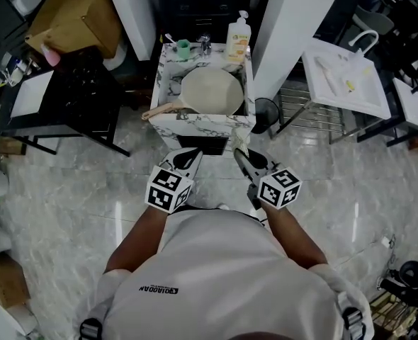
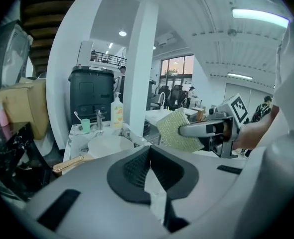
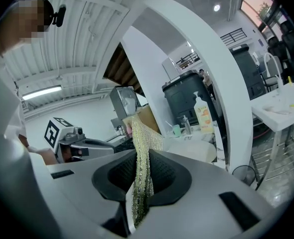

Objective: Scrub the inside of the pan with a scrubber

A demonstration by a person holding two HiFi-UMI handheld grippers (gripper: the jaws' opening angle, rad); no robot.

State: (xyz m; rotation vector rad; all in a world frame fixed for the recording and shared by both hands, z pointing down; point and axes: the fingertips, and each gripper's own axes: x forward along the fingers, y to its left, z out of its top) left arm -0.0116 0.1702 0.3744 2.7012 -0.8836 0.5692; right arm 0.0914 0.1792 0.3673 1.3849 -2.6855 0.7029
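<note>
The pale pan lies in a small marble-patterned stand, its wooden handle sticking out to the left. Both grippers hang side by side in front of the stand, short of the pan. My right gripper is shut on a yellow-green mesh scrubber, which stands upright between its pads and also shows in the left gripper view. My left gripper is shut with nothing between its jaws. The pan lies ahead of it.
A soap bottle, a green cup and a tap stand behind the pan. A black table and a cardboard box stand left. A white basin on a wire rack, and white pillars, stand right.
</note>
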